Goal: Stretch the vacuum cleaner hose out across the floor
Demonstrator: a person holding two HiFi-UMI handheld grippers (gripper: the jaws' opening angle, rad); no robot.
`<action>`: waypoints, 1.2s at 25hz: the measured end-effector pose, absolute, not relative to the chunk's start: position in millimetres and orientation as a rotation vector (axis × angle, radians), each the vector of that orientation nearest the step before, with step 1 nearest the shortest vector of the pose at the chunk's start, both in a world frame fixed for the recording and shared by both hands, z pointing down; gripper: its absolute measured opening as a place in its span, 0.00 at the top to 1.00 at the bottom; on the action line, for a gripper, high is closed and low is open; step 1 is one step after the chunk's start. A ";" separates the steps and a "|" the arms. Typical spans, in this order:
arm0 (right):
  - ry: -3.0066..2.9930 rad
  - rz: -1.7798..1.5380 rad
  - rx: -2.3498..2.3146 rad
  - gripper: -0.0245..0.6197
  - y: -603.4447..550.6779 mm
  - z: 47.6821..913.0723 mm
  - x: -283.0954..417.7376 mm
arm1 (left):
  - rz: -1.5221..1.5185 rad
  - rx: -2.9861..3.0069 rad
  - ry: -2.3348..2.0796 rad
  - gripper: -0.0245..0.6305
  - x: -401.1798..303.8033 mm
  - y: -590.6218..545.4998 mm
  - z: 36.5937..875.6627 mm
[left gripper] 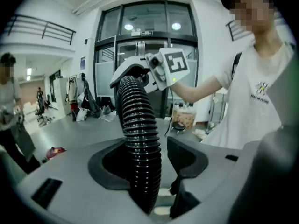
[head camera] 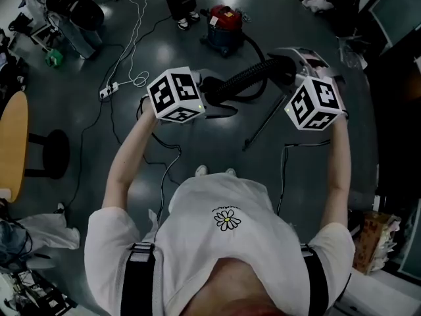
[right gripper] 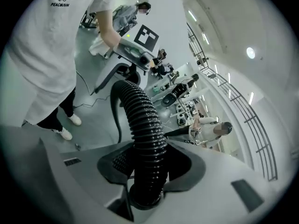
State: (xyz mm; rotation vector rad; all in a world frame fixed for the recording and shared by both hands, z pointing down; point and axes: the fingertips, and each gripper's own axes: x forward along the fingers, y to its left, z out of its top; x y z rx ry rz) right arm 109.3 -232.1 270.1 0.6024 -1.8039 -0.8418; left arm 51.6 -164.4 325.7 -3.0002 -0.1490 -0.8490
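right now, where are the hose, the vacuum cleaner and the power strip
hose (head camera: 247, 79): head view, middle of its raised ribbed stretch
vacuum cleaner (head camera: 223, 24): head view, on its red top
power strip (head camera: 108, 91): head view, middle of its white body

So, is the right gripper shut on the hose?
Yes, shut: the right gripper has both pads pressed against the hose.
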 end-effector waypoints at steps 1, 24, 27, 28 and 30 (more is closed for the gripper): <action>-1.826 -0.869 0.618 0.70 -233.9 266.0 105.2 | -0.785 -3.077 -0.206 0.57 49.8 -155.9 318.7; -2.378 -0.993 0.832 0.69 -167.7 234.0 -54.4 | 0.347 -3.501 -0.634 0.61 -17.9 -5.5 246.6; -2.491 -0.814 0.764 0.69 -118.6 277.3 -45.7 | 0.241 -3.564 -0.634 0.61 -12.6 42.4 271.4; -2.537 -0.718 0.765 0.69 -100.6 295.5 -39.6 | 0.204 -3.601 -0.633 0.61 -9.3 58.8 281.7; -2.615 -0.462 0.805 0.69 -66.1 335.3 -17.5 | 0.158 -3.686 -0.624 0.61 -3.0 90.5 303.6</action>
